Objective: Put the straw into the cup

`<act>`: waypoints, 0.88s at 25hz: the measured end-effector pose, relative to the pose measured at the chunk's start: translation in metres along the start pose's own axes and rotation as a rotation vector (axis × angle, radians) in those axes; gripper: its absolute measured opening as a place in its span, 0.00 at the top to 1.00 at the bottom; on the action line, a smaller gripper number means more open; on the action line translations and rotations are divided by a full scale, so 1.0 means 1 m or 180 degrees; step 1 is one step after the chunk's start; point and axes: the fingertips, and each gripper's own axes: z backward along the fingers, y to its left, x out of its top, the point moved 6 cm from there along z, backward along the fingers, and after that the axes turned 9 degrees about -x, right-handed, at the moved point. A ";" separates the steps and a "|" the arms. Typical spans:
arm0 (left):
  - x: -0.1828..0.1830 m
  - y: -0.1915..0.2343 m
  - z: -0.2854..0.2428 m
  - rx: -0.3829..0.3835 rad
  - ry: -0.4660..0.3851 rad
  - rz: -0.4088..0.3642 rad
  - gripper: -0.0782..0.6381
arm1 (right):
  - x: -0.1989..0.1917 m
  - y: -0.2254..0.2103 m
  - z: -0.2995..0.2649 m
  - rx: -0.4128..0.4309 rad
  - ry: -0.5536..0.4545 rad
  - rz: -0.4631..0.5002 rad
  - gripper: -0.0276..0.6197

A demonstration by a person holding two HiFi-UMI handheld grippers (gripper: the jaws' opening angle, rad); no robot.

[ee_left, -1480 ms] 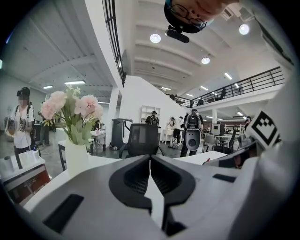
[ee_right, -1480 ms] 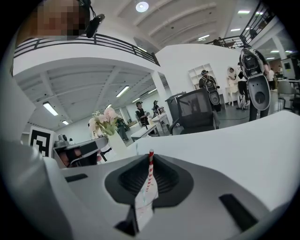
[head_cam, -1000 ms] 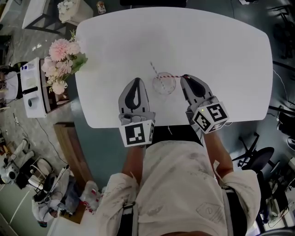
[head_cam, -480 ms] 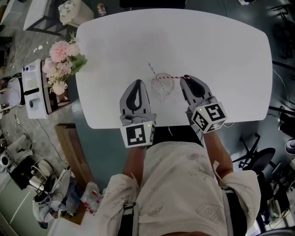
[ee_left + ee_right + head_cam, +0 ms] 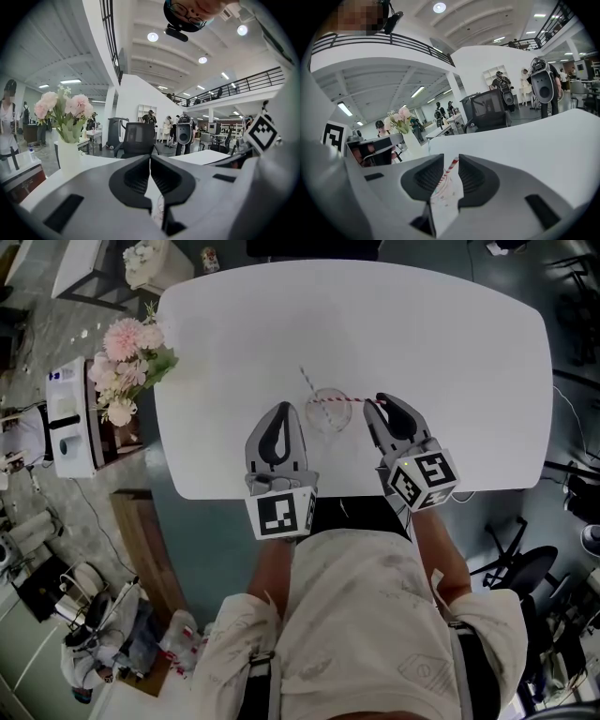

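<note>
From the head: on the white table [image 5: 450,352], a clear cup [image 5: 330,412]. Across the top of the cup, a red-and-white straw [image 5: 345,399], with one end reaching out on the cup's right side to the right tongs [image 5: 379,403]. Just left of the cup, the left tongs [image 5: 278,409], pressed together. Far to the left of the cup, at the table's edge, some pink flowers [image 5: 122,371].

From the left gripper: left tongs [image 5: 150,158] shut tight, tips touching, nothing between them. Off to the left, the pink flowers [image 5: 63,108] in a white vase [image 5: 69,159]. Past the table, a black chair [image 5: 136,138].

From the right gripper: right tongs [image 5: 451,161] opening up. Between them, the straw [image 5: 450,169], slanting upward, with a little gap on each side and no squeeze on it. Lower down between the tongs, under the straw, the cup [image 5: 440,190].
</note>
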 end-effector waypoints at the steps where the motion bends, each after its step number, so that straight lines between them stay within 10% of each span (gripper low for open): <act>1: 0.001 -0.001 0.001 0.0002 -0.0004 -0.0005 0.88 | 0.000 0.000 0.001 -0.0001 -0.0002 0.0006 0.81; 22: 0.028 -0.067 0.055 0.0120 -0.0257 -0.0261 0.88 | 0.005 -0.009 0.078 0.0069 -0.0334 0.0041 0.78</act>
